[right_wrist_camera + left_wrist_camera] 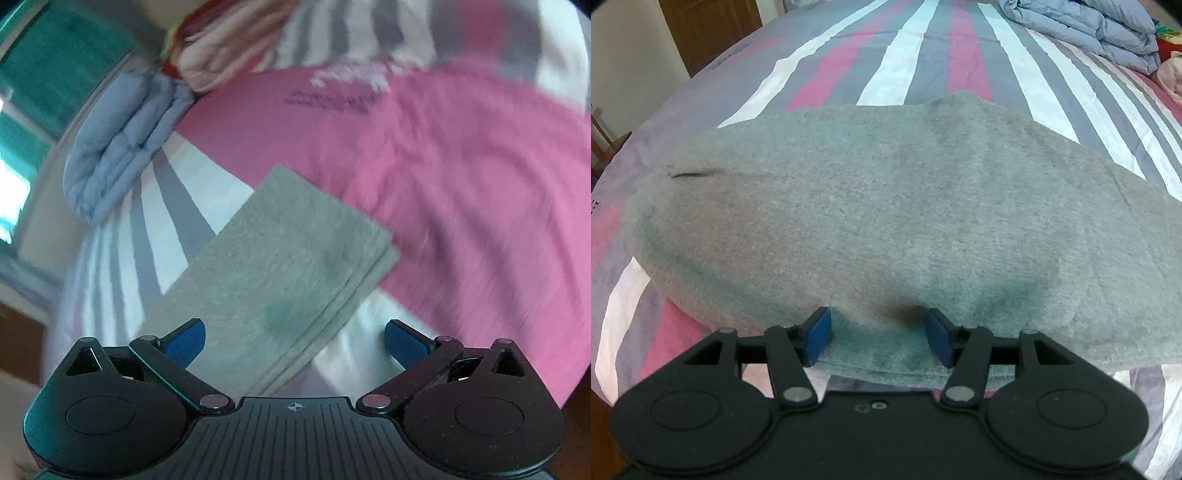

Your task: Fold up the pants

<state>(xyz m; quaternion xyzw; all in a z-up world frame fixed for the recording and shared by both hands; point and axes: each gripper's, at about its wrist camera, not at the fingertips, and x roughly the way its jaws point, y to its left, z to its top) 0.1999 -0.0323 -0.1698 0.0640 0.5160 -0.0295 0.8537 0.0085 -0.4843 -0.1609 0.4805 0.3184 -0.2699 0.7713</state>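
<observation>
The grey pants (871, 221) lie flat across the striped bed, folded lengthwise, with a pocket slit at the left end. My left gripper (879, 338) is open, its blue pads on either side of the pants' near edge, low over the cloth. In the right wrist view the leg end of the pants (280, 273) shows as a stacked grey strip with layered hems at its right edge. My right gripper (293, 341) is wide open above that end, holding nothing. This view is blurred.
The striped bedsheet (916, 55) covers the bed. A folded blue quilt (1089, 26) lies at the far right, also in the right wrist view (122, 136). A wide pink band of the sheet (461, 177) lies beyond the pants. A wooden door (709, 29) stands at far left.
</observation>
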